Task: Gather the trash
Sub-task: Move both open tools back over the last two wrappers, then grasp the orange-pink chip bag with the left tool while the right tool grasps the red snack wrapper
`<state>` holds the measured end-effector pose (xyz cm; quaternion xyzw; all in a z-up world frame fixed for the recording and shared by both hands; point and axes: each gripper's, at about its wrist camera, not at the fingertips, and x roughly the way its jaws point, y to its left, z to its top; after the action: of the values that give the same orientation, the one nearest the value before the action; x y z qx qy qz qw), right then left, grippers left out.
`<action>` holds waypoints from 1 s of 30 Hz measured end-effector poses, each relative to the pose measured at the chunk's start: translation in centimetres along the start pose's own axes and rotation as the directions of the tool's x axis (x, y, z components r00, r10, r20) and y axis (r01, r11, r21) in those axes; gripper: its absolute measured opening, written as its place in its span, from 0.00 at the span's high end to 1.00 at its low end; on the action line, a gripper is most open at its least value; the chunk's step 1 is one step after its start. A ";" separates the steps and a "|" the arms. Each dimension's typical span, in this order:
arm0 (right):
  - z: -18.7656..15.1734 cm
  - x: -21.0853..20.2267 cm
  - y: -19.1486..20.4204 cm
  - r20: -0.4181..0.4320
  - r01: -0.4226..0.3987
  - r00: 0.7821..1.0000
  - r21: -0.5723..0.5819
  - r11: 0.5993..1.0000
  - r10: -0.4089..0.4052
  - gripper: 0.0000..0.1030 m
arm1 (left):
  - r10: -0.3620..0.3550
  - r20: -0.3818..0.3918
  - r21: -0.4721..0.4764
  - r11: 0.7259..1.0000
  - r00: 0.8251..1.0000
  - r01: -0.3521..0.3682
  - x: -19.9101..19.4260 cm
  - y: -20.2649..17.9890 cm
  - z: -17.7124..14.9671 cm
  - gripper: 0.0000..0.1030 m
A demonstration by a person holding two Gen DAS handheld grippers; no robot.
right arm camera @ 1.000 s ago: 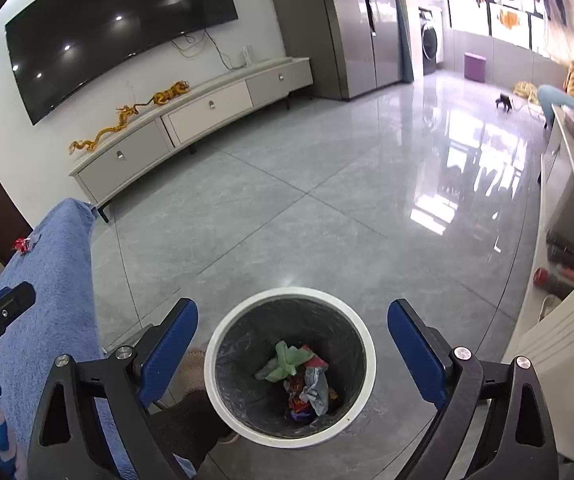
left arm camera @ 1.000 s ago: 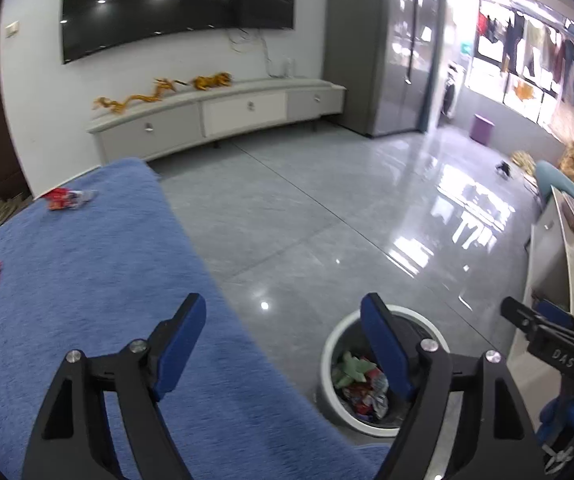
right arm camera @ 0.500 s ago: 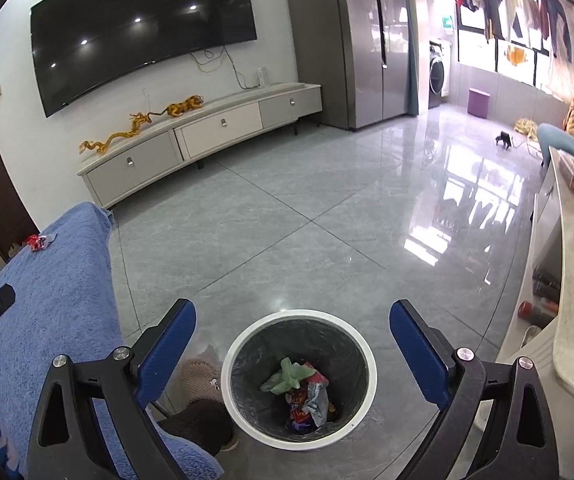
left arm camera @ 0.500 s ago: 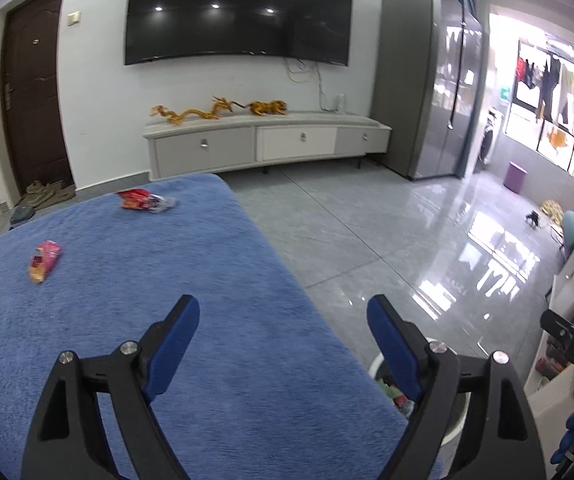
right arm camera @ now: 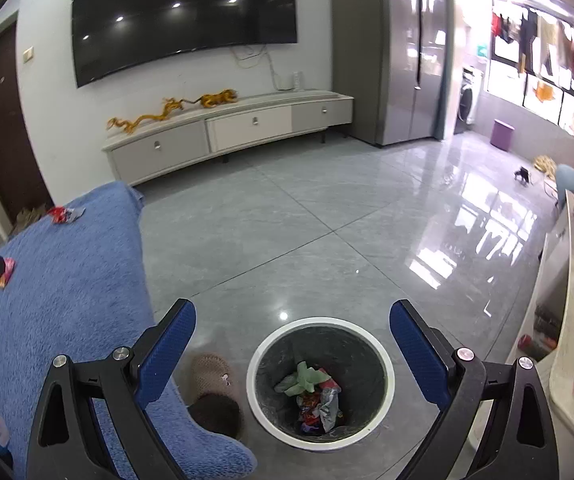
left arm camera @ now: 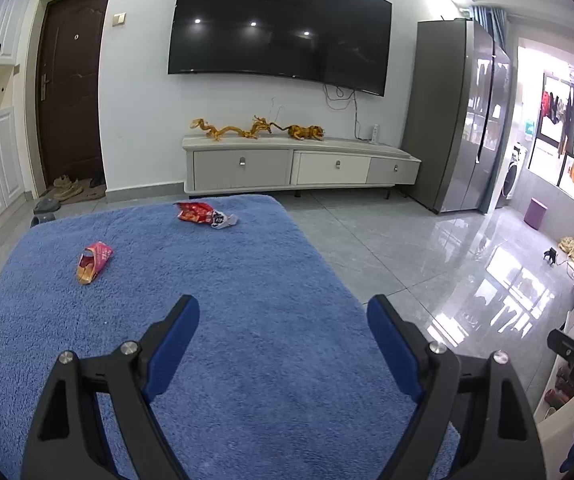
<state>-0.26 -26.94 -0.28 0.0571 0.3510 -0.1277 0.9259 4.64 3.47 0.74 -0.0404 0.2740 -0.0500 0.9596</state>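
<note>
Left tool (left arm camera: pixel 283 340): held over the near part of a blue blanket (left arm camera: pixel 247 300), aimed toward the far end where the remaining trash lies. Its jaws stand spread with nothing between them; they have just been opening a little further, which suits a tool being readied for the next pick. Two pieces are left on the blanket: a pink wrapper (left arm camera: pixel 94 261) at the left, and a red wrapper (left arm camera: pixel 203 214) farther off, near the far edge. The two lie well apart, so each probably calls for its own reach.

Right tool (right arm camera: pixel 293 350): jaws likewise spread and empty, held above the bin (right arm camera: pixel 320 382), which stands on the floor (right arm camera: pixel 287 232) just right of the blanket's near corner. The bin already holds several crumpled wrappers, green and red among them. A slipper (right arm camera: pixel 213 376) lies between blanket and bin. With the bin at the near right, carrying either wrapper there means crossing most of the blanket; the pink wrapper looks the closer target for the left tool.
</note>
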 end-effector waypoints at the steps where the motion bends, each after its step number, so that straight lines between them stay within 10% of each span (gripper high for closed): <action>1: 0.1 0.1 0.4 -0.002 -0.004 1.000 -0.010 1.000 0.004 0.07 | -0.001 -0.013 -0.004 1.000 1.000 0.001 0.2 0.3 0.0 0.17; 15: 1.2 3.6 9.3 -0.095 -0.214 0.975 -0.158 0.964 0.201 0.07 | 0.125 -0.075 -0.025 0.992 0.989 -0.127 5.5 9.8 0.6 0.17; 30: 5.9 13.6 26.9 -0.251 -0.511 0.859 -0.364 0.779 0.446 0.11 | 0.241 -0.153 -0.047 0.967 0.958 -0.251 13.7 22.9 3.8 0.17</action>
<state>20.72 -4.87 -4.45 -0.0456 0.4126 0.1950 0.8886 19.95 24.72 -5.63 -0.0341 0.3479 0.0760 0.9338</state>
